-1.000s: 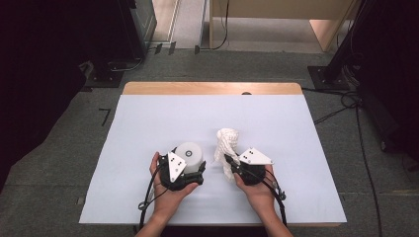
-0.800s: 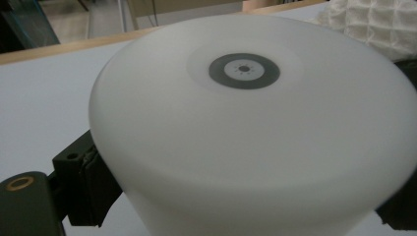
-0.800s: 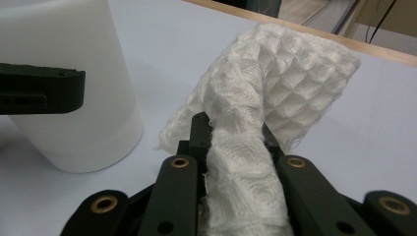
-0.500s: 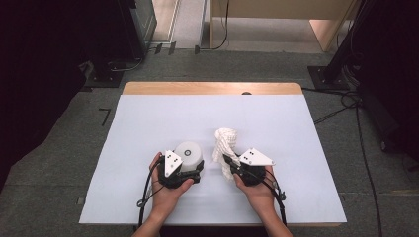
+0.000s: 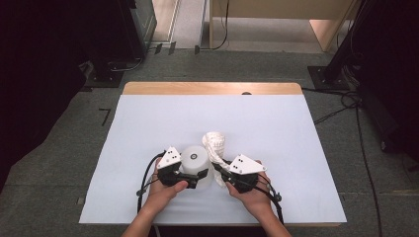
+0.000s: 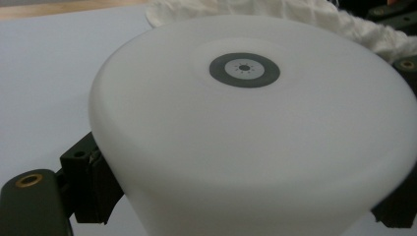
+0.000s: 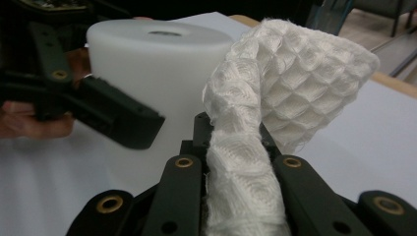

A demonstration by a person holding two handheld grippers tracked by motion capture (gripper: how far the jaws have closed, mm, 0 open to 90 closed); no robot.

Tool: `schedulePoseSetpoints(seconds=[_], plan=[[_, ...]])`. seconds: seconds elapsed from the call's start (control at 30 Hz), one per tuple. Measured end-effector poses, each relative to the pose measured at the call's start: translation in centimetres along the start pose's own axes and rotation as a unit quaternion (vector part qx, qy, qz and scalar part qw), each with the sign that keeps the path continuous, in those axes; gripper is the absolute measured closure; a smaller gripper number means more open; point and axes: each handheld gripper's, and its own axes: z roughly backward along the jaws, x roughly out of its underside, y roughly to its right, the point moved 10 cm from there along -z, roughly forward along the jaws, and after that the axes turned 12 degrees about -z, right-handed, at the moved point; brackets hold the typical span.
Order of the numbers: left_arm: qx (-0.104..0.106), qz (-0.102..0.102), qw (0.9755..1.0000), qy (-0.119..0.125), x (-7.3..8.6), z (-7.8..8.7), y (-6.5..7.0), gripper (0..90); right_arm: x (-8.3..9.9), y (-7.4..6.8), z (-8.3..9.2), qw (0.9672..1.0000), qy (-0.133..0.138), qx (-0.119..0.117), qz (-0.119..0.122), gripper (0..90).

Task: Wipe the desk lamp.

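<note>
A white round container (image 5: 196,159) with a grey ring on its top stands upside down on the white table cover. My left gripper (image 5: 193,170) is shut on it, with a black jaw against each side of the container (image 6: 255,123). Just to its right lies a white waffle-weave cloth (image 5: 216,143), bunched and standing up. My right gripper (image 5: 219,167) is shut on the cloth's lower end. In the right gripper view the cloth (image 7: 295,73) rises from between my right gripper (image 7: 233,135) jaws, beside the container (image 7: 147,59).
The white cover (image 5: 148,123) spreads over a wooden table whose far edge (image 5: 212,88) shows. Dark stands and cables (image 5: 346,98) sit on the grey floor around it. Both of the person's hands rest near the table's front edge.
The left hand has shifted slightly with the white container, which now sits a little closer to the cloth. The right hand has stayed in place.
</note>
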Motion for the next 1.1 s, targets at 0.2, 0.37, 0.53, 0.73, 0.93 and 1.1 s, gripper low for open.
schedulePoseSetpoints(seconds=[0.2, 0.37, 0.53, 0.73, 0.93, 1.1], plan=[[-0.026, 0.036, 0.999, 0.007, 0.1, 0.7, -1.7, 8.5, 2.3, -1.2, -1.4, 0.9973, -0.066, -0.032, -0.006, 80.6], [-0.04, 0.066, 0.9969, 0.015, 0.3, 1.1, -2.9, 8.6, 3.4, -2.8, -2.1, 0.9926, -0.101, -0.066, -0.011, 80.8], [-0.046, 0.065, 0.9968, 0.013, 0.3, 1.1, -2.9, 8.6, 3.7, -4.1, -2.2, 0.9881, -0.115, -0.101, -0.015, 81.0], [-0.044, 0.046, 0.9979, 0.007, 0.3, 1.0, -2.6, 8.7, 3.6, -3.6, -2.2, 0.9882, -0.115, -0.097, -0.028, 81.0], [-0.035, 0.018, 0.9992, 0.005, 0.3, 0.7, -1.8, 8.7, 3.1, -1.6, -2.0, 0.9927, -0.09, -0.06, -0.054, 81.3], [-0.01, -0.003, 0.9997, 0.021, -0.3, 0.9, -0.8, 8.7, 2.5, -0.8, -1.7, 0.9955, -0.064, -0.039, -0.059, 81.4]])
